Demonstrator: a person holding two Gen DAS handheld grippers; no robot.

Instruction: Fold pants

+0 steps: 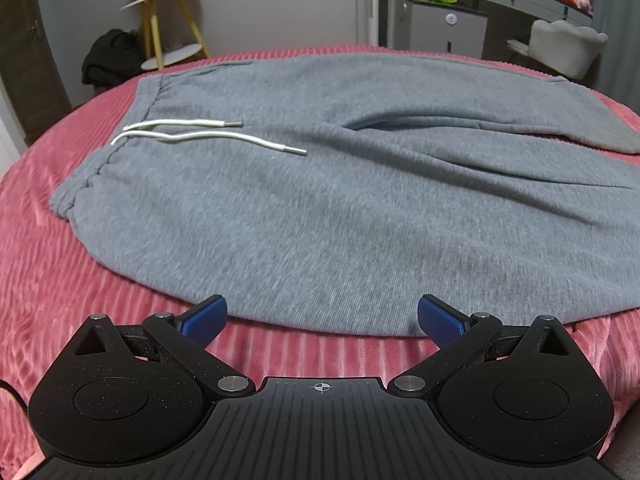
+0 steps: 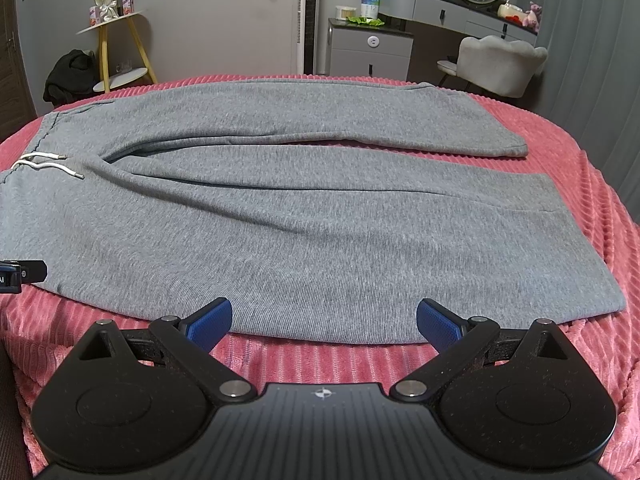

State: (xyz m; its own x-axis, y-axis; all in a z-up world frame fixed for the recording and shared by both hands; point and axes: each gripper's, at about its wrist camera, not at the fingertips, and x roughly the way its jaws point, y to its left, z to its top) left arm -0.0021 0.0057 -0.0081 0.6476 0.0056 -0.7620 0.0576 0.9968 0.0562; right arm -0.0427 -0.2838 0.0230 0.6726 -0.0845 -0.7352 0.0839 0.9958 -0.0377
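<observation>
Bedspread (image 2: 600, 208): pants (image 2: 280, 240) beyond spread fingers (image 2: 210, 318).

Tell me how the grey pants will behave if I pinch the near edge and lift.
The grey pants lie in soft creases, so they'll probably drape and sag between grips. The knit looks thick, likely weighty enough to drag on the ribbed pink blanket. The loose white drawstring may swing.

Dim, even indoor light with soft shadows, strong fisheye bending and dark corners at the edges, and perhaps slight blur throughout.
</observation>
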